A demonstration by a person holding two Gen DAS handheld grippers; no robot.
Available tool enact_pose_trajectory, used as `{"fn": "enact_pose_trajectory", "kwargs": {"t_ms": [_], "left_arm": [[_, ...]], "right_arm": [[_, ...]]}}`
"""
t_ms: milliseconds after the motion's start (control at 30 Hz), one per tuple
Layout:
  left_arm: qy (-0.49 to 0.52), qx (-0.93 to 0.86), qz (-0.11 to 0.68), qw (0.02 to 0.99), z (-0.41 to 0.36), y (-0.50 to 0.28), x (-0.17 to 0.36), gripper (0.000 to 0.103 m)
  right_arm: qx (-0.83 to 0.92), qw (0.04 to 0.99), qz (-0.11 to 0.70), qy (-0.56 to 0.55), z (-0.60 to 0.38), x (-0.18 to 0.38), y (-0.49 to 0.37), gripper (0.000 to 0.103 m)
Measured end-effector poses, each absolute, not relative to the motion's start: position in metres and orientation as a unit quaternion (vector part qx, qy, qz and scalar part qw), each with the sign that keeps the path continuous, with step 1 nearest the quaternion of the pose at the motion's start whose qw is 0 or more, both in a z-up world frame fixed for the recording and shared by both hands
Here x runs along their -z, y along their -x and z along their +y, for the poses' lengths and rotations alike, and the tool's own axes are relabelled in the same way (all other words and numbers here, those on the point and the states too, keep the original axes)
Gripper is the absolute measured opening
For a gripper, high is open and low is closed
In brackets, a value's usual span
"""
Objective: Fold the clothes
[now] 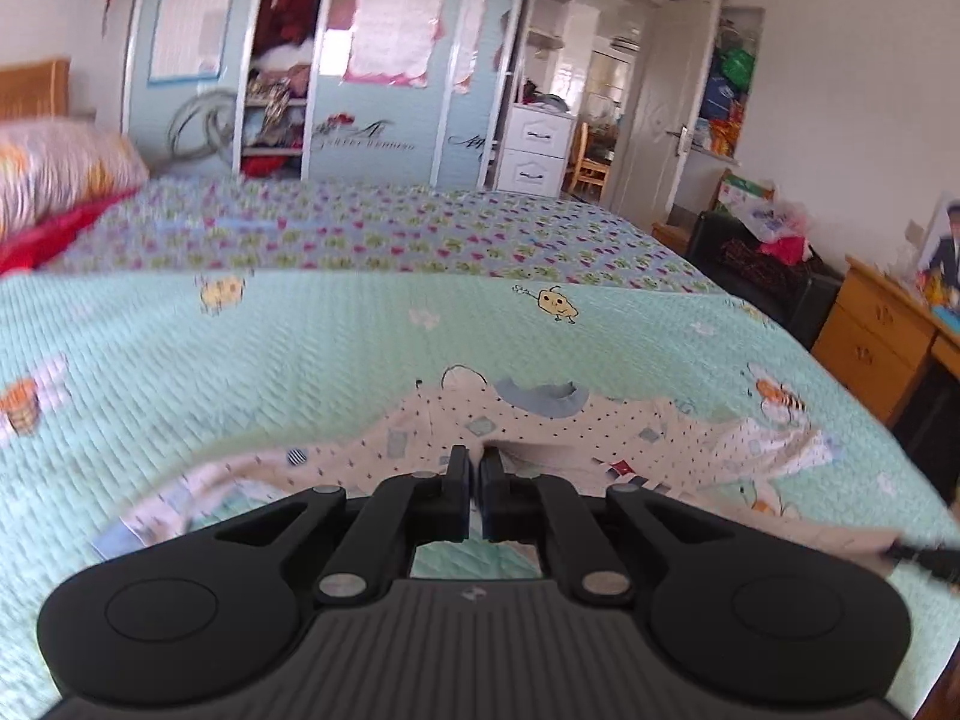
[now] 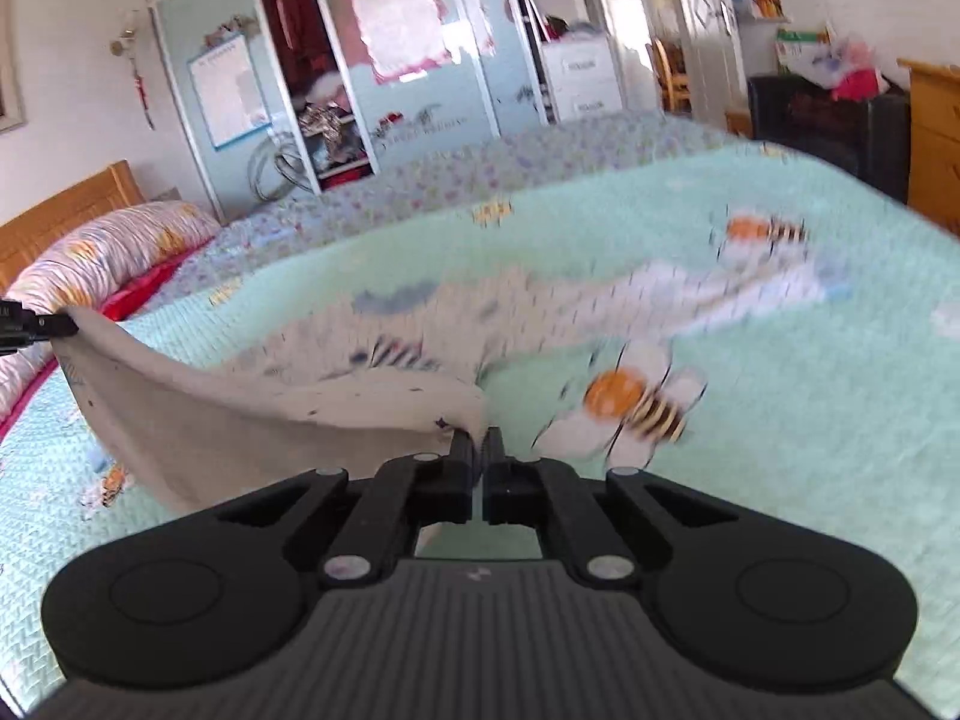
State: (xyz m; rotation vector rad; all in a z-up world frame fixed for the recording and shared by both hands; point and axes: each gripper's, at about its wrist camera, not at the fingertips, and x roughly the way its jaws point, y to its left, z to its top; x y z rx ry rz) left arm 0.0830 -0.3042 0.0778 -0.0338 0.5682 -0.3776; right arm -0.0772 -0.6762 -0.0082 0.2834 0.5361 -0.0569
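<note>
Garment (image 1: pixel 540 432): small white printed top with blue collar, spread on the mint quilted bedspread (image 1: pixel 240 360), near edge lifted off it. Left gripper (image 1: pixel 474 462) clamped on the hem, fingers pinched together with fabric between. Right gripper (image 2: pixel 478 447) likewise clenched on the hem's other corner; cloth hangs in a slack fold between the two, pale underside showing in the right wrist view. Rest of the garment, sleeve included, trails across the bedspread away from the grippers, blurred.

Bedspread print: cartoon bees (image 2: pixel 636 402). Beyond it a second cover (image 1: pixel 390 228) with small floral pattern, and a pillow (image 1: pixel 54 168) by the wooden headboard (image 2: pixel 66 210).

Writing: script decal on the wardrobe door (image 1: pixel 366 138), too blurred to read. Wall chart (image 1: pixel 186 30) on the wardrobe also illegible. No brand readable on either gripper.
</note>
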Motion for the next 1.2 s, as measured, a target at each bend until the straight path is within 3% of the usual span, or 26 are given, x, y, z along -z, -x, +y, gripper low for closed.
{"fn": "enact_pose_trajectory", "kwargs": {"t_ms": [133,367,433,567,733,833,900,1133,1200], "left_arm": [[-0.036,0.192,0.295,0.935,-0.307,-0.057,-0.065,0.002],[-0.135,0.157,0.397,0.894,-0.314,-0.019,0.065,0.003],[-0.117,0.149,0.411,0.892,-0.307,-0.019,0.084,0.003],[-0.062,0.126,0.384,0.912,-0.293,-0.024,0.071,0.003],[-0.034,0.106,0.343,0.933,-0.287,-0.033,0.034,0.003],[-0.064,0.093,0.373,0.921,-0.29,-0.035,0.042,0.004],[-0.087,0.099,0.395,0.909,-0.291,-0.03,0.061,0.007],[-0.082,0.091,0.403,0.907,-0.29,-0.019,0.088,0.007],[-0.066,0.089,0.401,0.909,-0.289,-0.023,0.085,0.007]], "right_arm": [[0.036,0.95,0.281,-0.132,-0.688,0.025,0.082,0.001],[0.057,0.937,0.321,-0.125,-0.7,0.08,0.086,0.003],[0.063,0.933,0.333,-0.123,-0.703,0.096,0.087,0.004],[0.065,0.927,0.348,-0.123,-0.707,0.114,0.088,0.014],[0.004,0.918,0.327,-0.223,-0.717,0.089,0.085,0.015],[-0.01,0.907,0.345,-0.239,-0.719,0.089,0.079,0.019],[0.0,0.901,0.363,-0.237,-0.722,0.095,0.083,0.034],[0.039,0.889,0.387,-0.241,-0.736,0.109,0.119,0.035],[0.031,0.893,0.38,-0.239,-0.735,0.109,0.122,0.04]]}}
